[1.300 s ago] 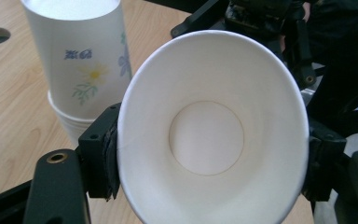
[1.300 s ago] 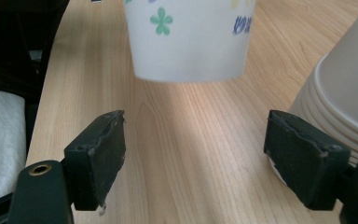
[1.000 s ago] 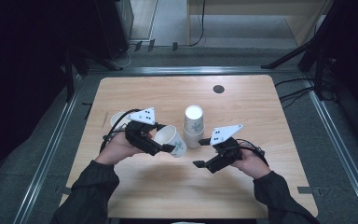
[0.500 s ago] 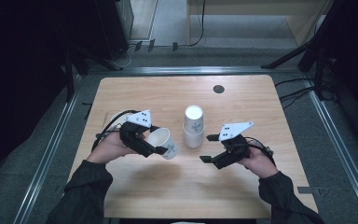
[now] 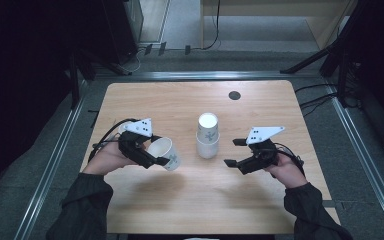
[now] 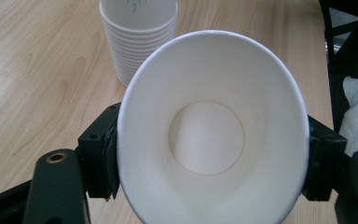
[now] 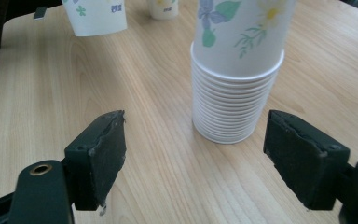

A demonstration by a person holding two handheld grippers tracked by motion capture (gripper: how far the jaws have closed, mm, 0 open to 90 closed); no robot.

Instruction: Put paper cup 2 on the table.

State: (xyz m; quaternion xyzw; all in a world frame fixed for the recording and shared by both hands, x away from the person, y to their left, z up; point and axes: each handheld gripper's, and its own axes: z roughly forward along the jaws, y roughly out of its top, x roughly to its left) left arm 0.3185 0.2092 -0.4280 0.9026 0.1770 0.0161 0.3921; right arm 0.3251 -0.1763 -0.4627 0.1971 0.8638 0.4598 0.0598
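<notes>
Looks like cups are coming off the stack one at a time, and one is already free: the left gripper has a single paper cup clamped by its sides, tilted over and held just left of the stack, off the table. In the left gripper view you look straight into that cup and it's empty, bare white bottom, with a jaw pressed against each side of the wall, squeezing it a bit oval.

The stack itself is still a good dozen rims deep, nested upright, with the top cup sticking up and nothing in it as far as I can see from above. There's also another small cup on the far side of the stack, can't tell what's in it.

The right gripper sits just right of the stack, jaws wide apart and holding nothing, not touching it. My guess is the held cup has yet to be set down somewhere, and plenty of the stack is left.
</notes>
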